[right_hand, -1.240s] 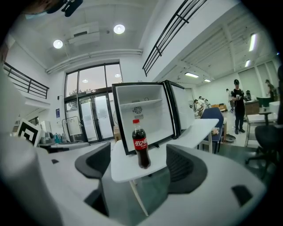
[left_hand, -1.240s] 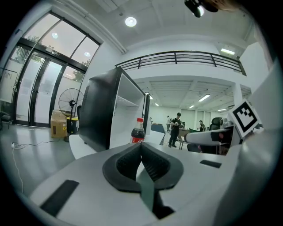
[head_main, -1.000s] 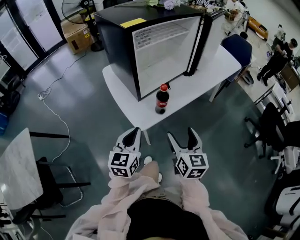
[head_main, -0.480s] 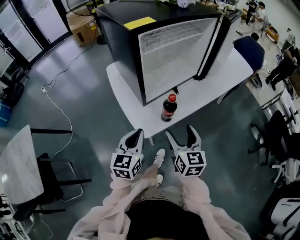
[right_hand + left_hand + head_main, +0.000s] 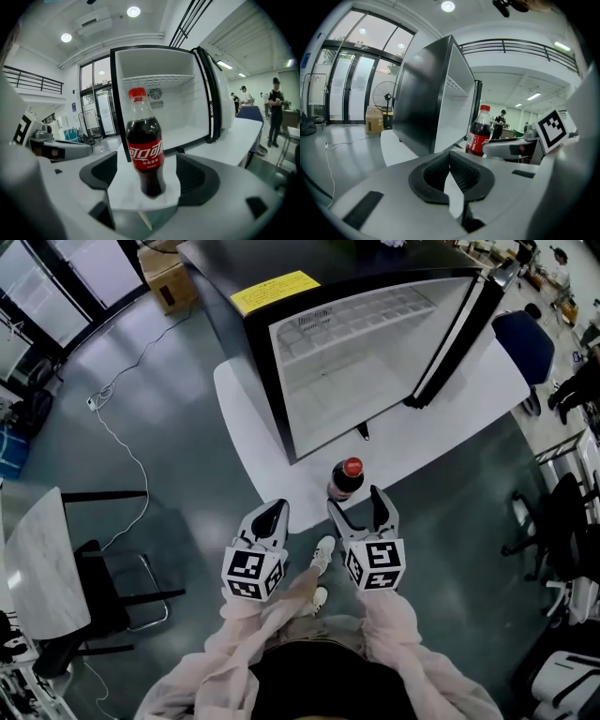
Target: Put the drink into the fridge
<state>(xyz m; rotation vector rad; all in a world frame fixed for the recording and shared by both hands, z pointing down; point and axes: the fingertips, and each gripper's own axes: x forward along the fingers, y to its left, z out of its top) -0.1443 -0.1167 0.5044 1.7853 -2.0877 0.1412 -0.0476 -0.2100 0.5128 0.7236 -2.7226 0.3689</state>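
Your right claw [image 5: 356, 506] gapes astride the bottle [image 5: 346, 481] mid-frame, left claw [image 5: 270, 514] clenched empty: squeeze next, then lift to the fridge [image 5: 246, 352].

In the head view, looks steeply down from well above on fridge [image 5: 356, 362] and drink [image 5: 346, 479]; in both gripper views, looks level, near the same two.
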